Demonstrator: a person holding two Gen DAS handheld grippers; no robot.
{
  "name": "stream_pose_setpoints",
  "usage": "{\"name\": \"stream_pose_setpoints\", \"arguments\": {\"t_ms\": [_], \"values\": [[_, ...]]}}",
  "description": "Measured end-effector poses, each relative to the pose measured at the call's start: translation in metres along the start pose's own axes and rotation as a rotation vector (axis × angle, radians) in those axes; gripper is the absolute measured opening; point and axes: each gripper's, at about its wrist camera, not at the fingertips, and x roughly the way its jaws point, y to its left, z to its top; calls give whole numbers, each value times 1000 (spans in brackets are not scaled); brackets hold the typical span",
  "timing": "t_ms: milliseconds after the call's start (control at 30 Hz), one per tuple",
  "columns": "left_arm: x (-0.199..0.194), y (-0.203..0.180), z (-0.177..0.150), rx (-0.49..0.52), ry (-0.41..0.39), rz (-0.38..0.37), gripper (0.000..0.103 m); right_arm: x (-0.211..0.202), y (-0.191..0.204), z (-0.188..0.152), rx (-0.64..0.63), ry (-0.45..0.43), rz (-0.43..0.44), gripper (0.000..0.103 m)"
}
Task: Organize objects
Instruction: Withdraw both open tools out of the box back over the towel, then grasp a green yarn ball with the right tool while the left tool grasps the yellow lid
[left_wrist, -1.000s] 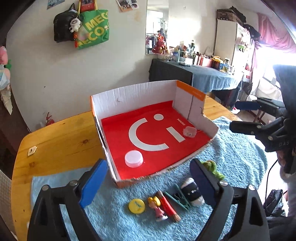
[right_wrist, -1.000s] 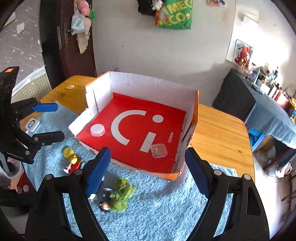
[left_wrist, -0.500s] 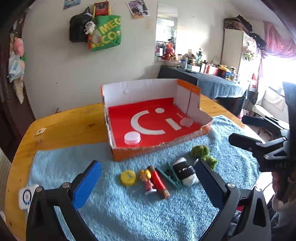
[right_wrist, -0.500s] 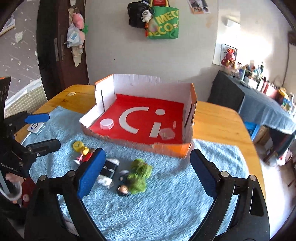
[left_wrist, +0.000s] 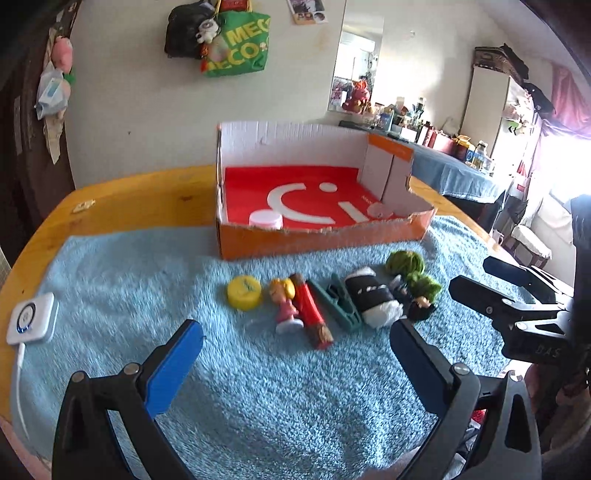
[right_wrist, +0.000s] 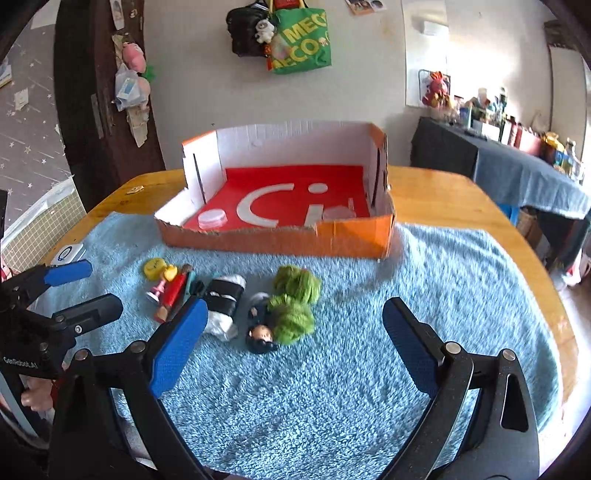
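Here the left gripper (left_wrist: 295, 343) hung over the blue towel (left_wrist: 258, 406) with its jaws spread wide and nothing between them. The right gripper (right_wrist: 291, 325) hovered beside it, its jaws opening, with only bare towel between its blue pads (right_wrist: 177, 347).

Ahead of both stood an orange cardboard box (left_wrist: 321, 242) with white inner walls and a red floor, resting partly on the towel and partly on the wooden table (left_wrist: 140, 199). Inside it lay a round white lid (left_wrist: 265, 220) near the front left and a small clear container (left_wrist: 380, 210) toward the right.

In front of the box a row of small things lay on the towel, close together. From the left wrist view, left to right: a yellow round cap (left_wrist: 243, 291), a small blond figurine in pink (left_wrist: 286, 304) lying down, a red stick-shaped toy (left_wrist: 310, 310) touching it, a teal clip (left_wrist: 341, 302), a black-and-white roll (left_wrist: 373, 295), and a dark-haired doll (left_wrist: 419, 306) with green yarn (left_wrist: 406, 262) about it. In the right wrist view the doll's head (right_wrist: 260, 336) lay just ahead of the left blue pad, with the yarn beside it.

A small white device (left_wrist: 31, 323) with a ring on its face sat at the towel's left edge, a cable trailing from it. On the wall behind hung a green tote bag (left_wrist: 236, 48).
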Motion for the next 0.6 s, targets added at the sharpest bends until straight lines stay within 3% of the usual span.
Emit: {"name": "stream_pose_setpoints", "arguments": {"t_ms": [600], "values": [[21,19,3,-35,55,-22,101,20,-10,-9,24,58,0,97]]}}
